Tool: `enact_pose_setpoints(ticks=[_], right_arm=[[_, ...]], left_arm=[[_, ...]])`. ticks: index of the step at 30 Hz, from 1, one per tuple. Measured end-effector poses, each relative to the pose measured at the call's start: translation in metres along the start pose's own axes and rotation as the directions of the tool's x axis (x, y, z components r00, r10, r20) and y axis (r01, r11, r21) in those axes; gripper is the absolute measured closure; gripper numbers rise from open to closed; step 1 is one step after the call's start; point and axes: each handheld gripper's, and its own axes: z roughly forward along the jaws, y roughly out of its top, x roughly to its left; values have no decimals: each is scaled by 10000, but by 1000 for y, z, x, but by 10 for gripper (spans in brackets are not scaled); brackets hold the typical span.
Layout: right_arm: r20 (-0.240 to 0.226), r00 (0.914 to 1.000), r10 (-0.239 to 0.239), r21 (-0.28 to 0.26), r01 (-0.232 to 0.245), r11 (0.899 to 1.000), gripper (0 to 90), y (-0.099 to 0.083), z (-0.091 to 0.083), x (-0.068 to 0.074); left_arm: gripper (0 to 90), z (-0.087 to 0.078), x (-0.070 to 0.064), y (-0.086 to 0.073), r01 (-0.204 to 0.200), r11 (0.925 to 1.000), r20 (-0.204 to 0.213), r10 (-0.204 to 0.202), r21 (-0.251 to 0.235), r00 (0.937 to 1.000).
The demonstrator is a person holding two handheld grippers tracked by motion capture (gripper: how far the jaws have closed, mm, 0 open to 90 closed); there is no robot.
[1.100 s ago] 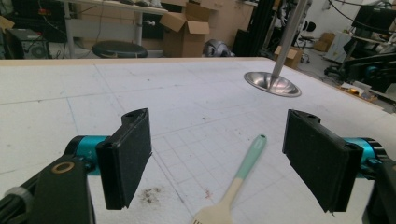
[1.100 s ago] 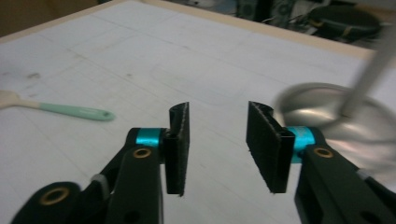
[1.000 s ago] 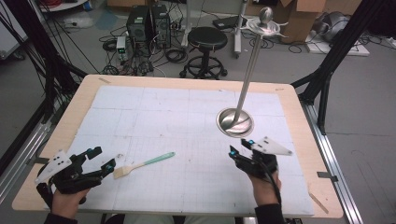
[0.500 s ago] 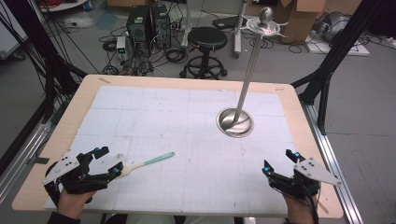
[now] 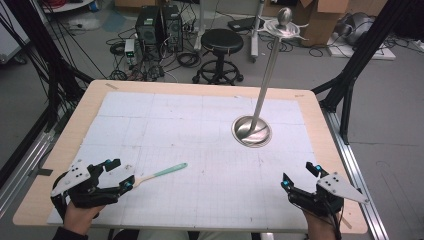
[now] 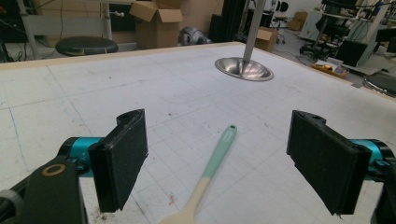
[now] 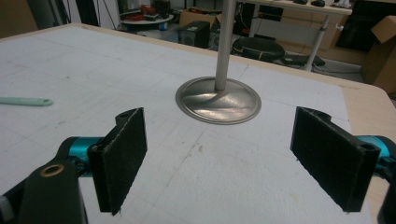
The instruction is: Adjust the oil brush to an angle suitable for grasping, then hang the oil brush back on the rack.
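Mint-handled spatula lies near the tabletop's front-left corner between the left gripper's spread jaws (apparently lined up for a pinch), while the right gripper, likewise spread, waits front-right.

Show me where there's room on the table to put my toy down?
The far left of the white mat is bare, beyond the spatula. The near middle, between the left gripper and right gripper, is bare too. The metal stand occupies the far right.
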Motion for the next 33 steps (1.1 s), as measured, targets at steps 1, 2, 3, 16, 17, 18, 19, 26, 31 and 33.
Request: enact_pose_setpoints(ticks=[1,2,3,16,17,18,19,26,31,33], right_arm=[[-6,10000,19,16,-19,10000,169,0,0,0],[-9,10000,18,30,-18,10000,170,0,0,0],[-5,10000,-35,37,35,10000,169,0,0,0],[-89,10000,0,93,1,10000,170,-1,-1,3],[-125,9999,-88,149,90,9998,170,-1,0,4],[-158,9998,-150,177,153,9997,169,-1,1,5],[-165,9996,-217,199,220,9996,170,-1,1,5],[-230,9997,-21,181,25,9998,170,-3,0,3],[-322,9995,-8,306,18,9995,170,-4,3,4],[-316,9995,-11,357,22,9994,170,-6,4,3]], left_arm=[[207,0,1,0,17,10000,37,-17,-4,10000],[213,1,1,0,77,10000,126,-77,-16,9999],[233,1,2,1,93,9999,195,-93,39,9998],[227,14,7,0,-128,9965,513,85,830,9986],[228,15,8,0,-139,9961,504,95,870,9987],[230,16,9,0,-172,9956,458,130,926,9989],[234,17,10,0,-141,9947,432,97,1016,9990],[311,33,15,-3,-353,9826,982,175,1822,9950],[304,49,17,-3,-724,9646,1215,425,2535,9917],[307,54,17,-3,-798,9597,1312,456,2694,9903]])
